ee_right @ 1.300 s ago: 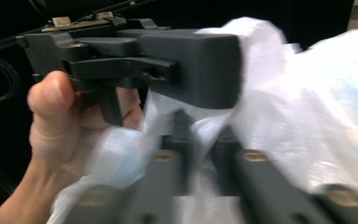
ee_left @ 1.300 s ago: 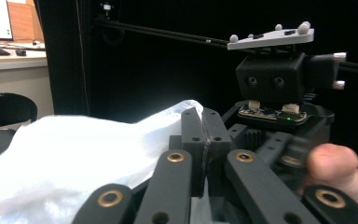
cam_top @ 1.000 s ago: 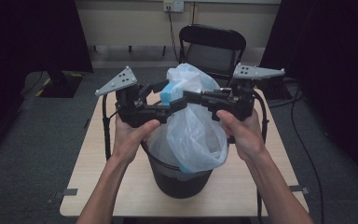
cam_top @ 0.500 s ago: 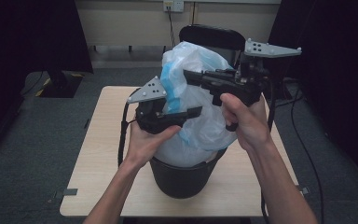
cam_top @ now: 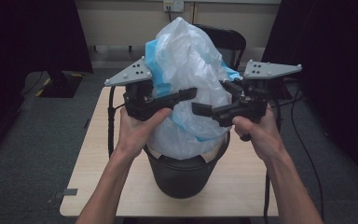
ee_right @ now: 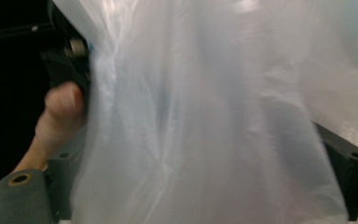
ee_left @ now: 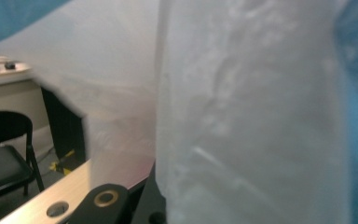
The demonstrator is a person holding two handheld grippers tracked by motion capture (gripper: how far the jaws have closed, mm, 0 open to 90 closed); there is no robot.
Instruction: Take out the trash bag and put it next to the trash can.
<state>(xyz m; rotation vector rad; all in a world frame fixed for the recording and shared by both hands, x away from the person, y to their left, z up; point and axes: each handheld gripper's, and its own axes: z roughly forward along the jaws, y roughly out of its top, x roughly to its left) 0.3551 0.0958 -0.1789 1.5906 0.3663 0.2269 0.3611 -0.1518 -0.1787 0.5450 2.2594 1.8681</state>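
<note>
While left gripper (cam_top: pixel 179 95) fingers pinch bag (cam_top: pixel 191 60), right gripper (cam_top: pixel 205 109) fingers just spread, bag between.

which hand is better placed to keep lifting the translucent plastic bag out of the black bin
Left: its tongs are shut on the translucent white-and-blue plastic bag above the round black bin. The right tongs have just been opening, with bag film between them.

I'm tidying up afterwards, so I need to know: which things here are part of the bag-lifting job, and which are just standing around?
In the job:
- plastic bag, half out of the bin
- black bin
- left gripper, shut on the bag
- right gripper, jaws just opened, bag between them
- table

Standing around:
- black chair behind the table
- wall socket
</note>
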